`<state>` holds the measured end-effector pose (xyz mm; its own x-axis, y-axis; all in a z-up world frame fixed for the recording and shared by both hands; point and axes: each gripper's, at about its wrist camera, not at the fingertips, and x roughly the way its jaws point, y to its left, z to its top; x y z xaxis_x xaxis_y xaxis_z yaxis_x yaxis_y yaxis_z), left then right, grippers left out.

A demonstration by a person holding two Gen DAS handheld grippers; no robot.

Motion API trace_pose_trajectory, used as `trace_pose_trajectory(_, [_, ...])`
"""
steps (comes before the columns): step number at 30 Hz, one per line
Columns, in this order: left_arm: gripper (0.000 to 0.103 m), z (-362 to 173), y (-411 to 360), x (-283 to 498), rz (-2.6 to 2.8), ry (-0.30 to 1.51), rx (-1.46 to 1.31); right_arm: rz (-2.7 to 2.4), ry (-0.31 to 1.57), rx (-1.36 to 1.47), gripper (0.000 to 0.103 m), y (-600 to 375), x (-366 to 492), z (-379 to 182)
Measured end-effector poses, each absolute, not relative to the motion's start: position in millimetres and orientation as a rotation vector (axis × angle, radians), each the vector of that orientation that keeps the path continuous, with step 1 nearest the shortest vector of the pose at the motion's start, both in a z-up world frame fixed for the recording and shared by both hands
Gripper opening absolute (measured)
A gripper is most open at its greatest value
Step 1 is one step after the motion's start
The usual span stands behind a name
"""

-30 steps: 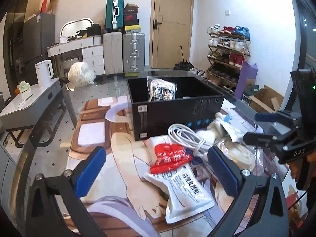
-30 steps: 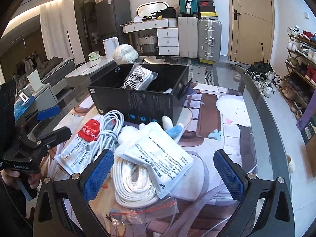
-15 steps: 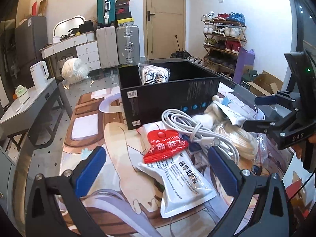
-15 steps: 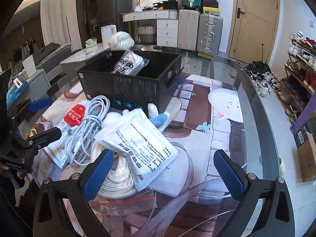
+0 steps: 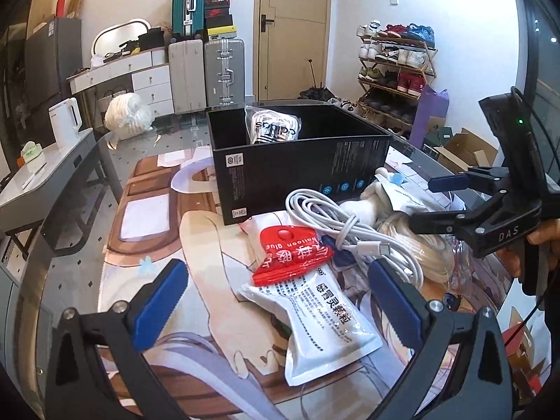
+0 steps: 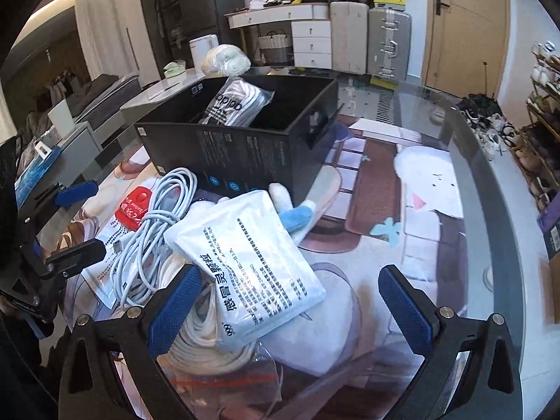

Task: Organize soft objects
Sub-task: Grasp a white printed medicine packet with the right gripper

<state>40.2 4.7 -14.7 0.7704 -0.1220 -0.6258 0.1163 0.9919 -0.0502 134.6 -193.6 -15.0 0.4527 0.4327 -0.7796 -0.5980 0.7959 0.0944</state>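
Hovering above the glass counter point(image 5: 87, 182), the left claw point(image 5: 276, 301) has its blue pads spread wide and grips nothing; between them lies a white medicine sachet point(image 5: 325, 318) with a red balloon-glue packet point(image 5: 290, 252) overlapping its far end. Just beyond, a coiled white cable point(image 5: 346, 227) rests against a white plush toy point(image 5: 367, 199). The right claw point(image 6: 290, 304) is likewise wide open and empty, poised over a second white sachet point(image 6: 252, 262) that sits on top of a coil of cream rope point(image 6: 203, 343) in a clear bag. That plush toy's blue-tipped end point(image 6: 297, 213) pokes out beside this sachet. Behind the pile stands an open black box point(image 5: 301, 171), touching the heap, with a bagged striped item point(image 5: 273, 126) leaning inside it.
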Motion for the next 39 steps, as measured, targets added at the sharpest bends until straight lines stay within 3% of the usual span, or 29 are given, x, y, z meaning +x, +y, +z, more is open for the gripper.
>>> trace_pose_trajectory(15, [0.103, -18.0, 9.4, 41.2, -0.12, 0.695, -0.003, 0.791, 0.943, -0.13, 0.102, -177.6, 150.0, -20.8])
trace_pose_trajectory(18, [0.103, -18.4, 9.2, 41.1, -0.116, 0.698, 0.001, 0.841, 0.951, -0.105, 0.093, -176.3, 151.2, -22.3])
trace_pose_trajectory(20, [0.103, -18.4, 9.2, 40.6, -0.114, 0.698, 0.001, 0.867, 0.957, -0.095, 0.081, -177.8, 149.3, -20.0])
trace_pose_trajectory(26, [0.103, -18.1, 10.1, 39.0, -0.113, 0.693, -0.001, 0.907, 0.949, -0.125, 0.062, -181.4, 132.1, -14.4])
trace_pose_trajectory(35, [0.103, -18.3, 10.8, 34.8, -0.124, 0.702, -0.003, 0.901, 0.898, -0.08, 0.052, -191.6, 109.2, -10.0])
trace_pose_trajectory(39, [0.103, -20.4, 11.2, 34.9, -0.119, 0.724, -0.011, 0.883, 0.853, -0.053, 0.052, -197.2, 95.3, -1.0])
